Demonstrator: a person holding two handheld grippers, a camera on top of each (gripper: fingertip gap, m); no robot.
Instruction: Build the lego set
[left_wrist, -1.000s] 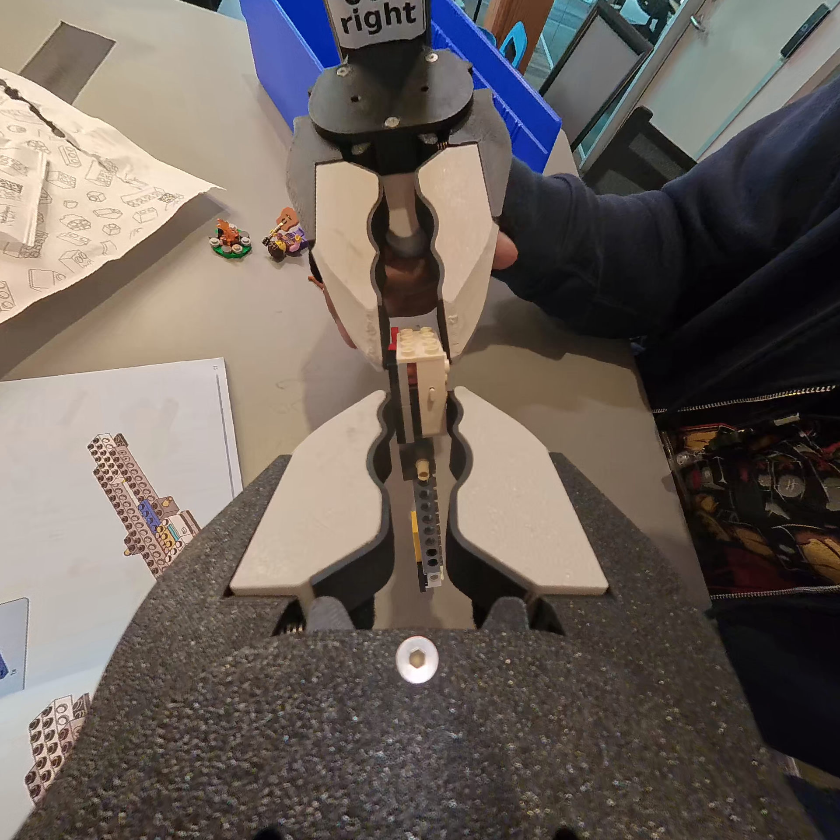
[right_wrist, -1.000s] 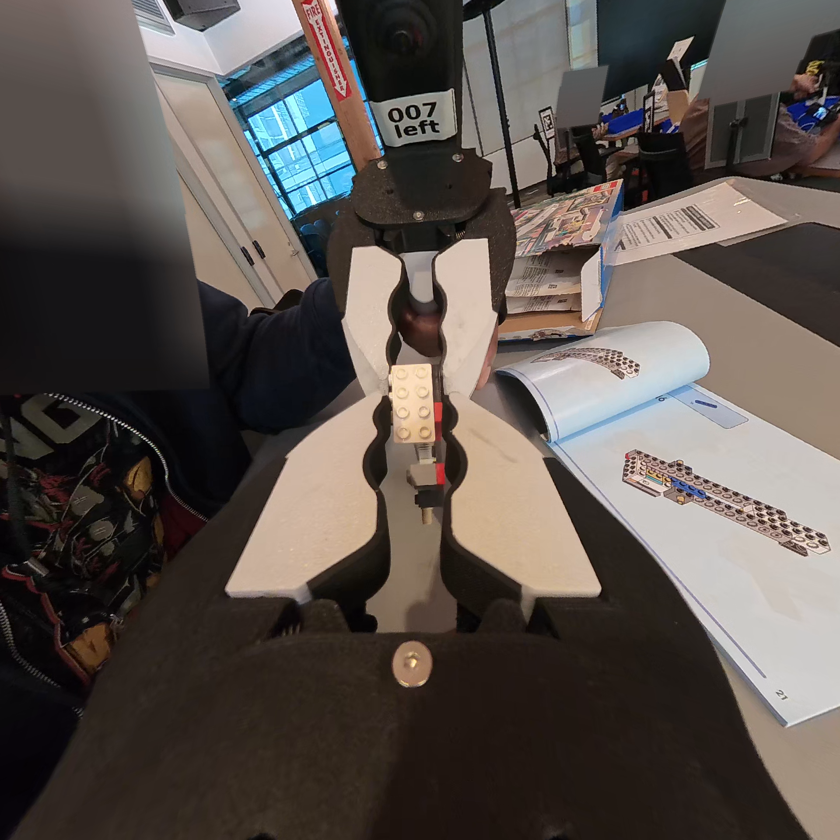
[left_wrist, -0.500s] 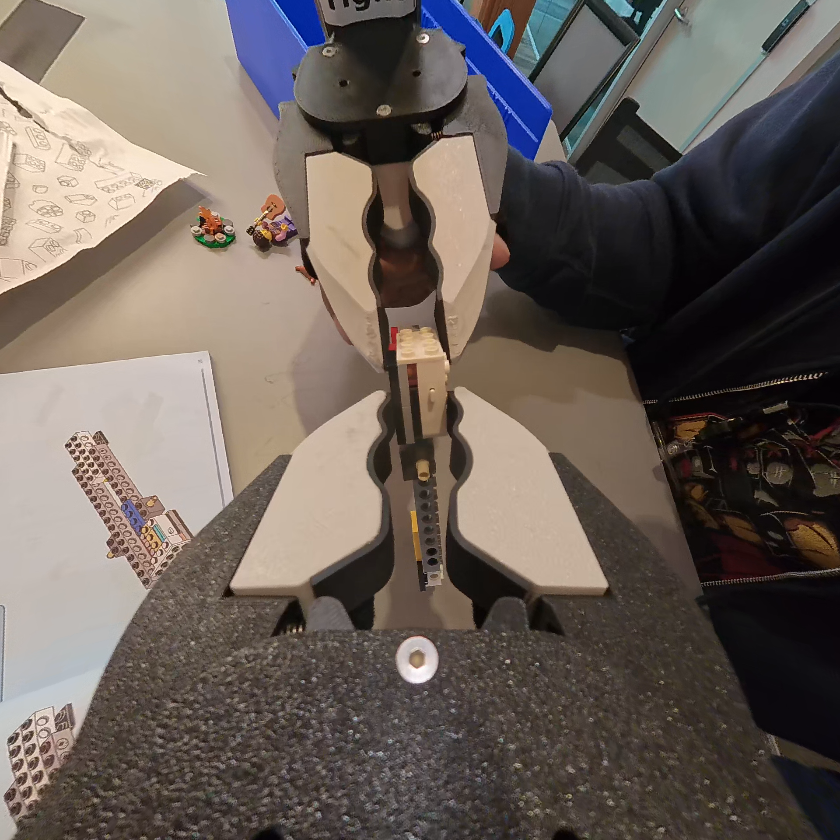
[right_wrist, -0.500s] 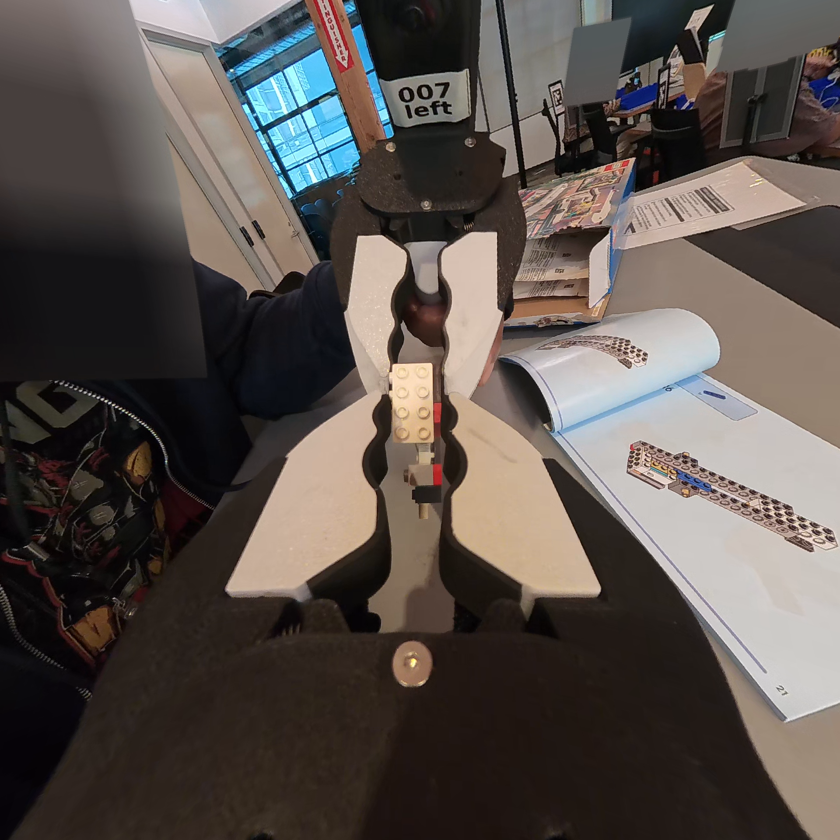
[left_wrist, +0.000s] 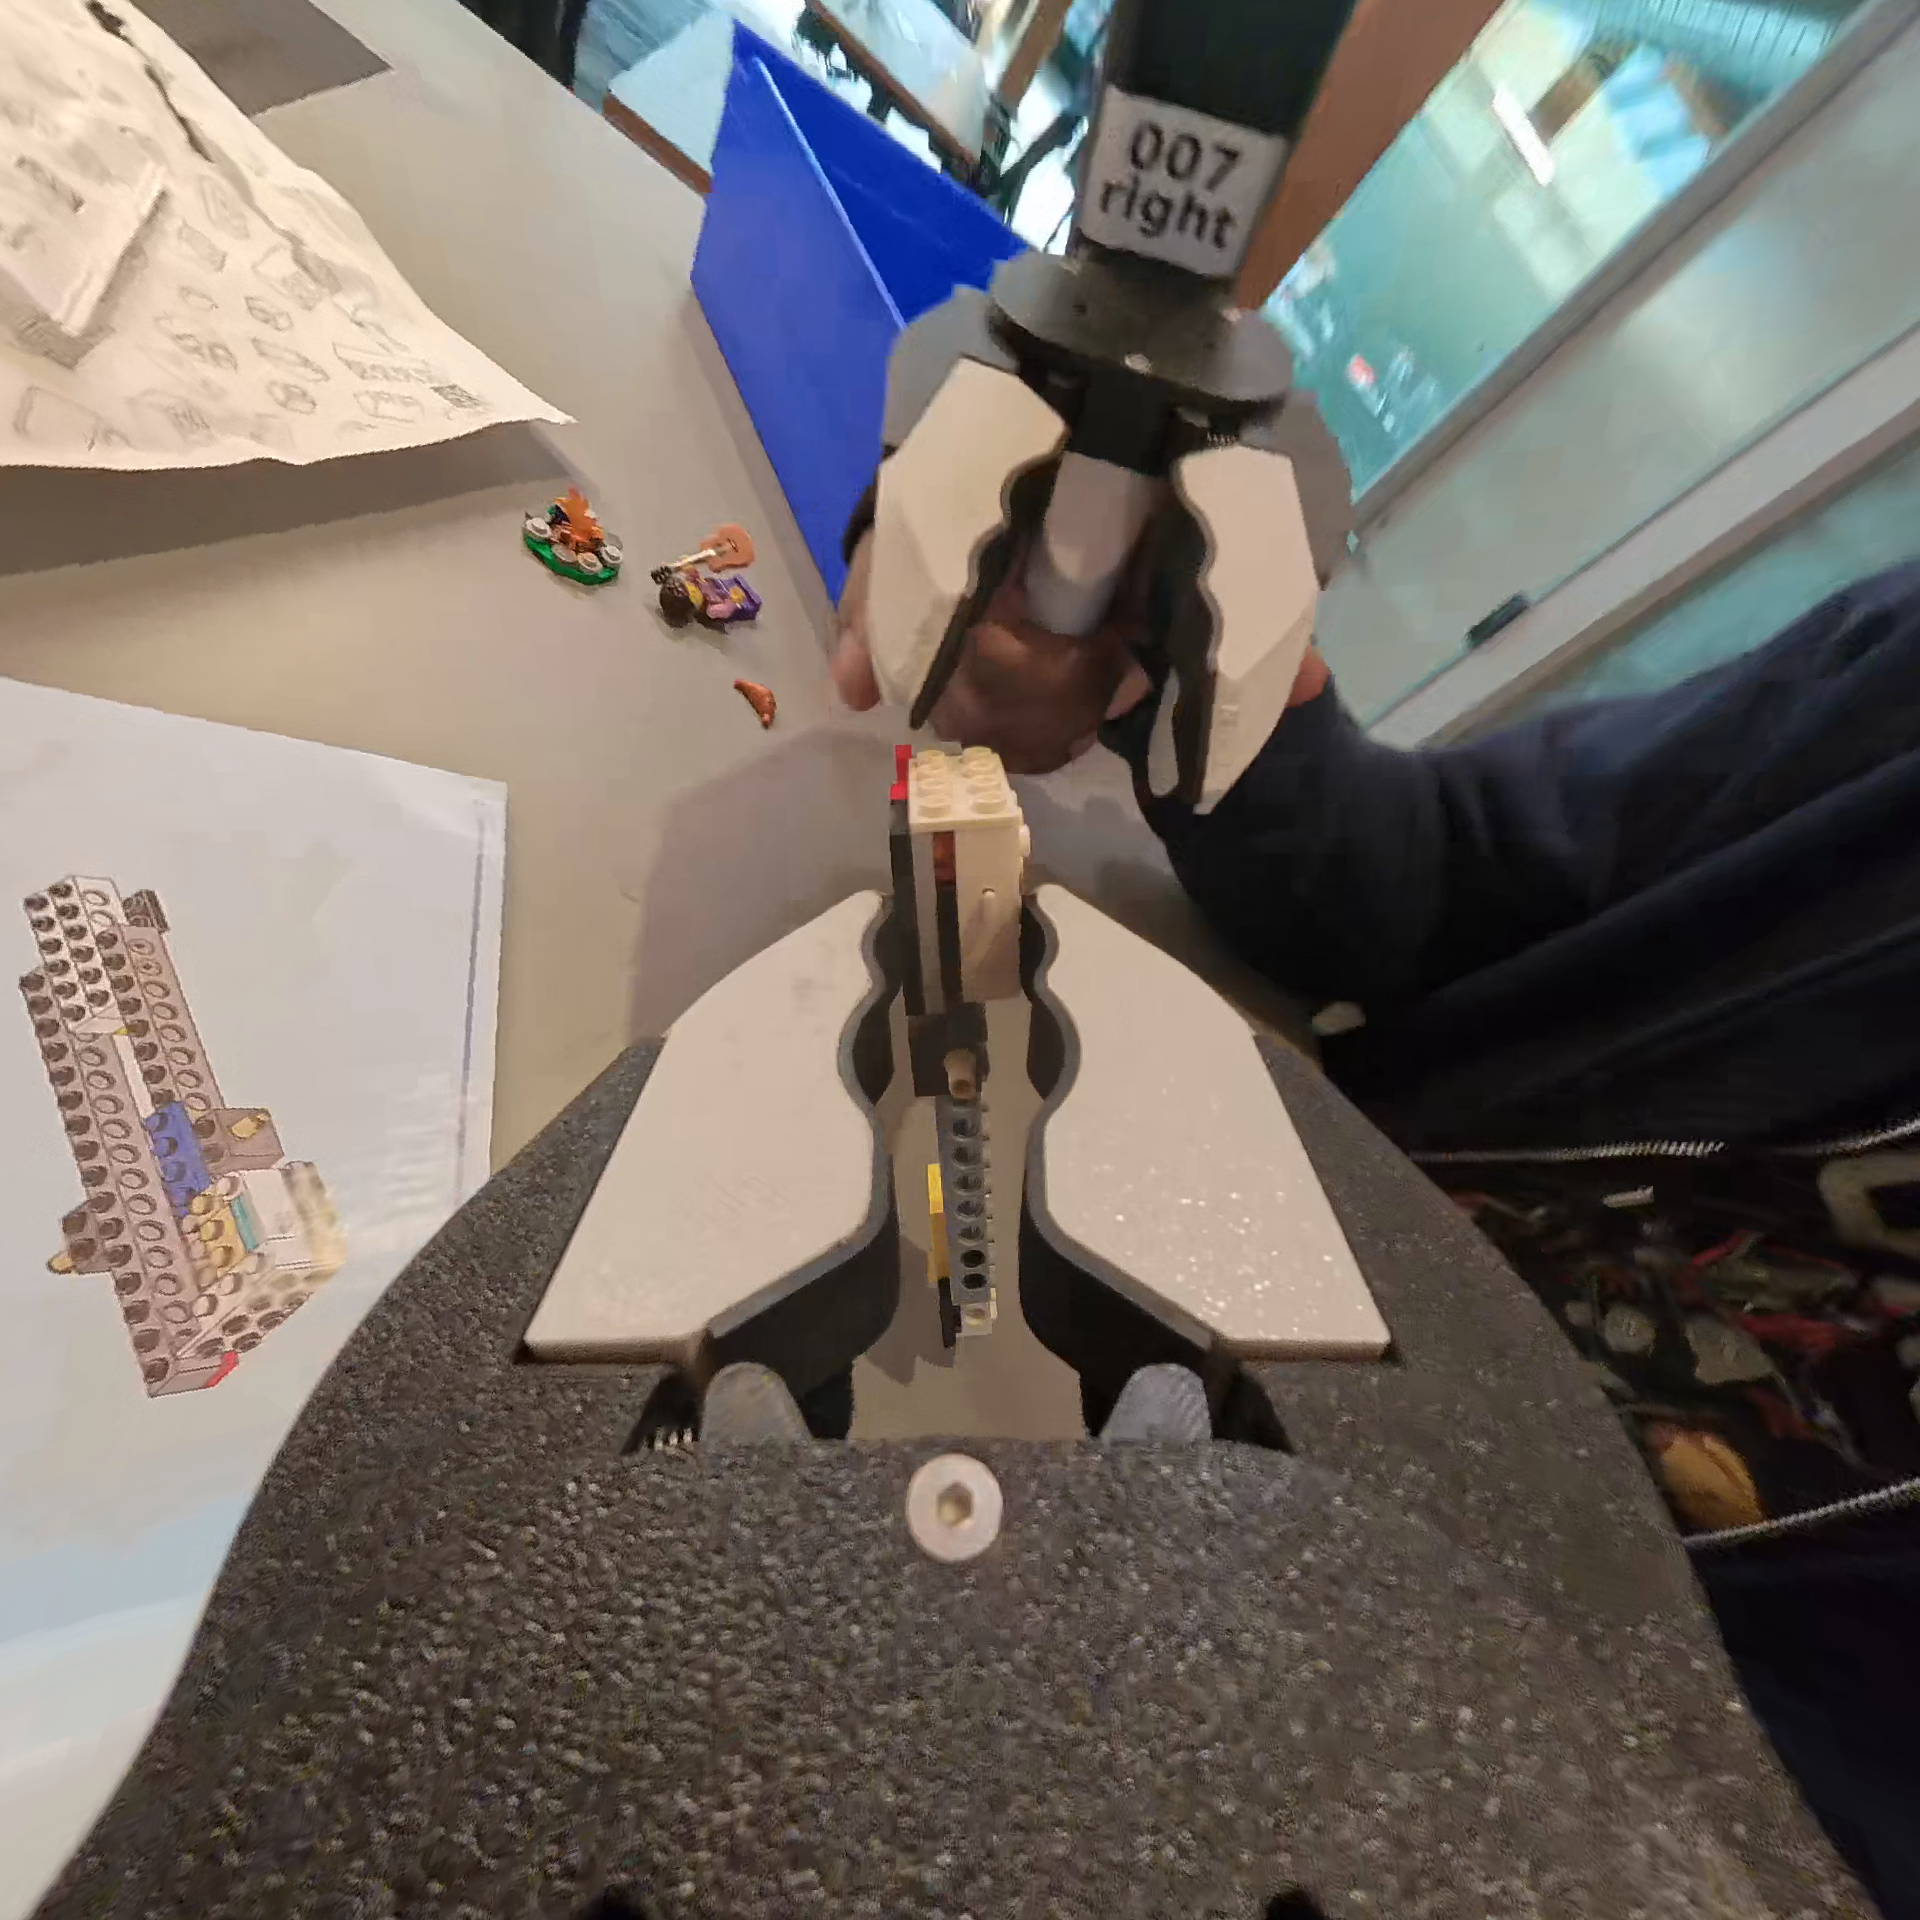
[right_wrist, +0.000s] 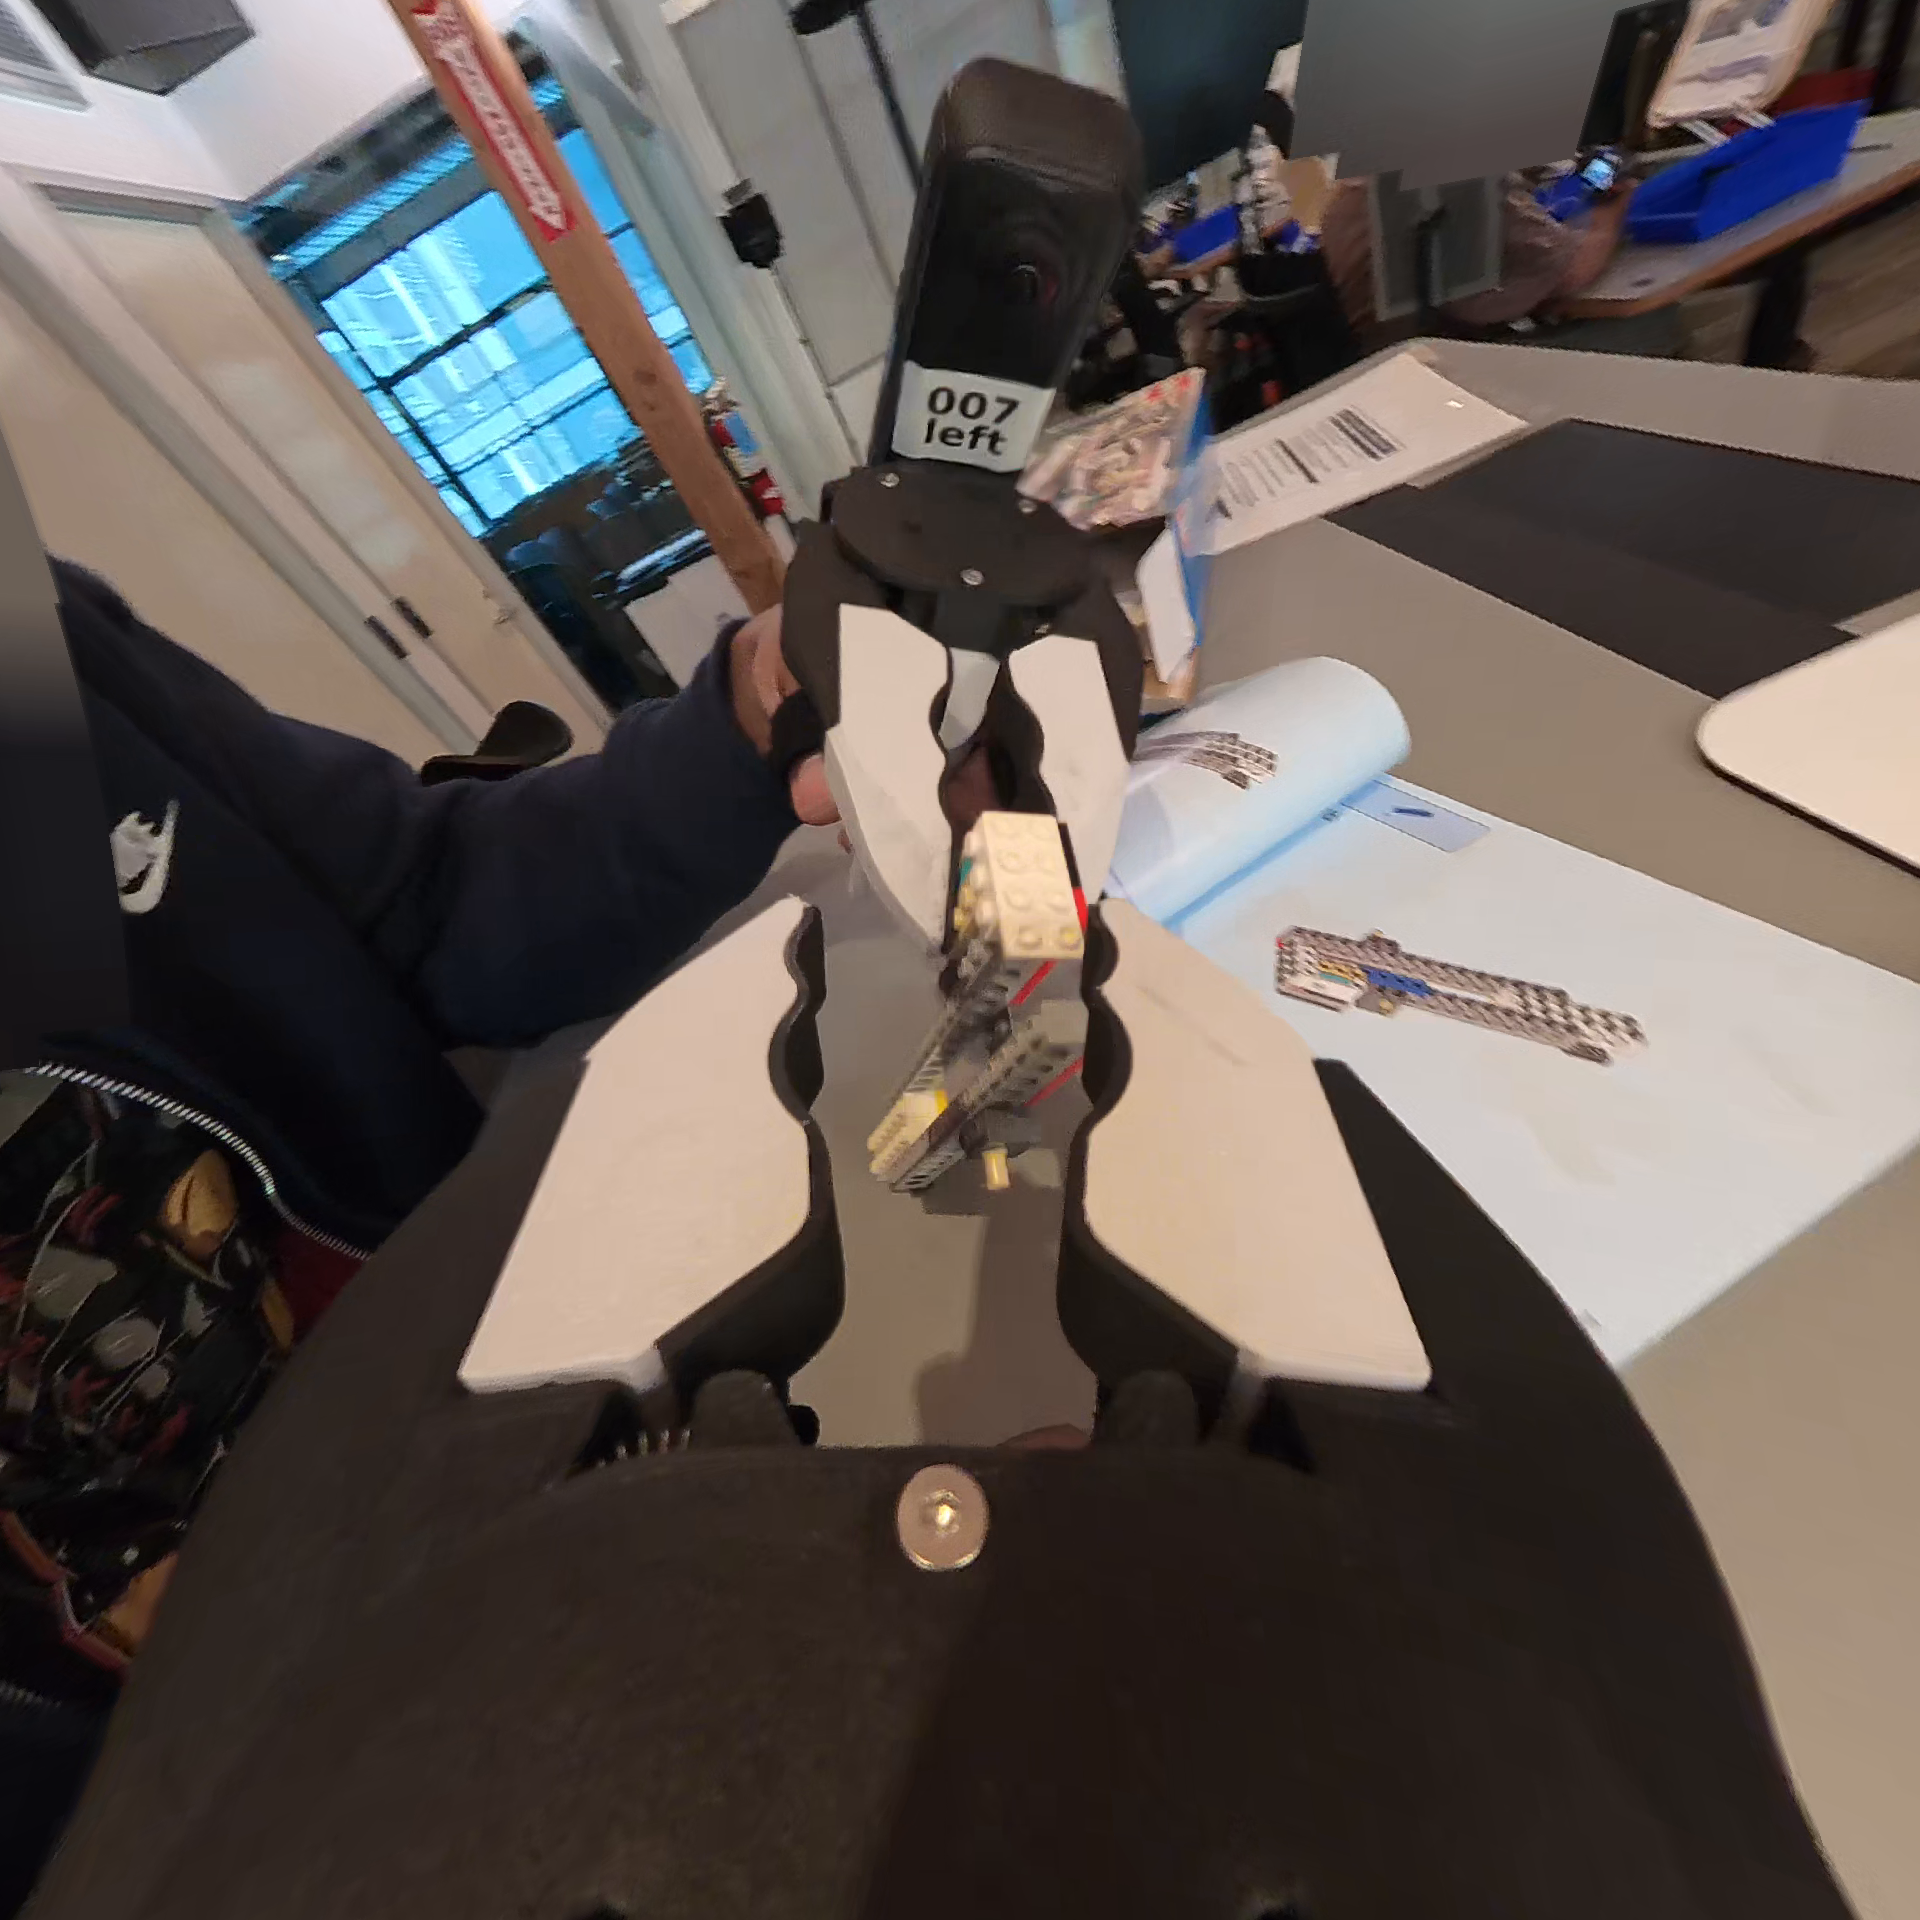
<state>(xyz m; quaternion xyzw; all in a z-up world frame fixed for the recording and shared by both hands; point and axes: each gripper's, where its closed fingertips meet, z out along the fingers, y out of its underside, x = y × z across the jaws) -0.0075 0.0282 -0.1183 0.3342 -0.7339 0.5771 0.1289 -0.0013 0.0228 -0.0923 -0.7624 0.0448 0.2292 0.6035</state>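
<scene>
Left gripper (left_wrist: 961, 940): you pinch the brick model (left_wrist: 961, 894) at frame centre, pads pressed on both flanks, so it stands clear of the table (left_wrist: 499, 644).
Right gripper (right_wrist: 951, 935): your fingers are spread around the model's studded end, none gripping.
Left of frame: instruction booklet (left_wrist: 260, 935), parts sheet (left_wrist: 208, 291).
Upper middle: minifigure (left_wrist: 712, 597), blue bin (left_wrist: 821, 312) — well apart, nothing obstructs.

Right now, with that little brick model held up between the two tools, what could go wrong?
1. Only the left gripper clamps the brick model, and its long studded tail hangs free, so a twist might swing it loose.
2. The right gripper has its jaws spread beside the model; a bump could knock off the white brick.
3. Dropped pieces might scatter over the booklet.
</scene>
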